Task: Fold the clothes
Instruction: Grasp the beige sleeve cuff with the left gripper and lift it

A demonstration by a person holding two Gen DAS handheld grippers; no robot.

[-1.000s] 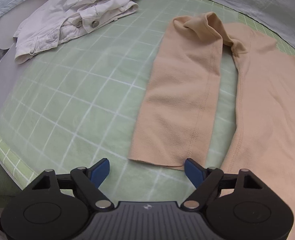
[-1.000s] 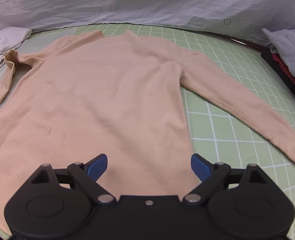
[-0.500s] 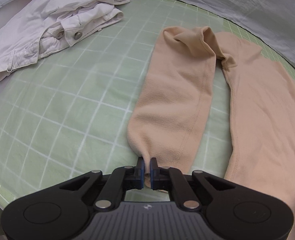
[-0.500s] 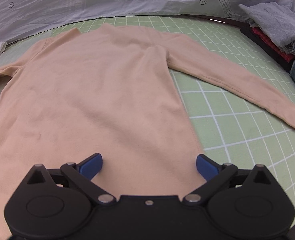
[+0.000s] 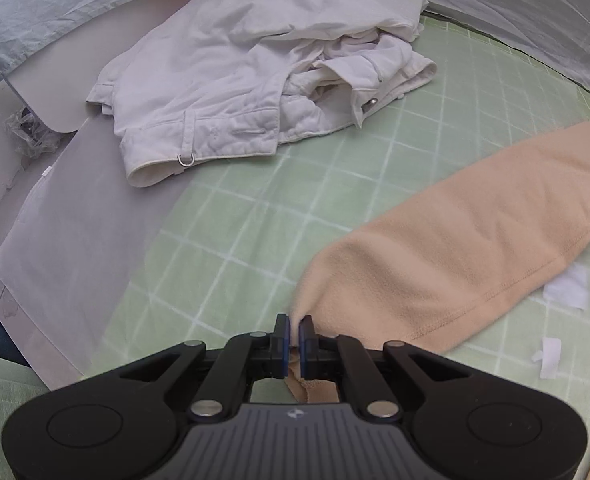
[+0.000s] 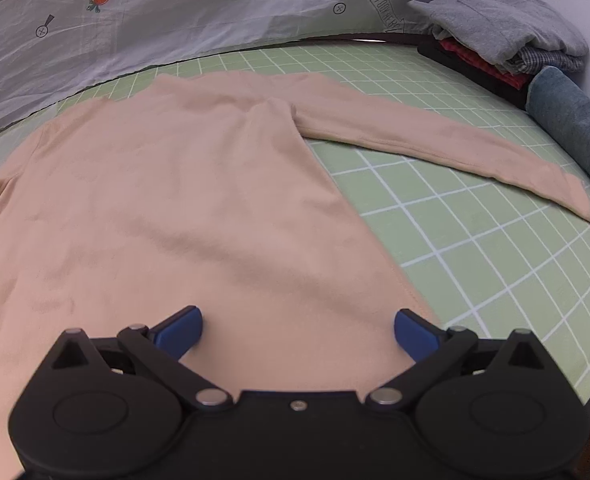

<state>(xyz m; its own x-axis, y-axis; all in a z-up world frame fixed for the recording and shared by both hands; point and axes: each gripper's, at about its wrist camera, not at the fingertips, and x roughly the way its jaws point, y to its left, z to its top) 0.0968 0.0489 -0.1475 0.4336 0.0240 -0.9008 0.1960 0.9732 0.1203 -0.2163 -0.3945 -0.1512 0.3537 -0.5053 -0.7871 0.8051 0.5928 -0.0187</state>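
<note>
A peach long-sleeved top [image 6: 183, 200] lies spread flat on the green grid mat [image 6: 475, 248]. Its right sleeve [image 6: 435, 148] stretches out toward the right edge. In the left wrist view the other sleeve [image 5: 475, 232] runs from the upper right down to my left gripper [image 5: 293, 336], which is shut on the cuff; a bit of cuff shows below the pads. My right gripper [image 6: 298, 330] stands wide open over the top's lower hem near its right side seam, with fabric beneath it and nothing pinched.
Crumpled white trousers [image 5: 255, 80] lie at the mat's far left, partly on a grey board [image 5: 75, 232]. A stack of folded clothes [image 6: 507, 40] and rolled denim [image 6: 575, 128] sit at the right. A printed grey sheet [image 6: 175, 12] hangs behind. Bits of white tape [image 5: 567, 288] lie on the mat.
My left gripper closed on the sleeve cuff and pulled it out to the left, toward the white trousers. My right gripper opened slightly wider and rolled, staying over the hem.
</note>
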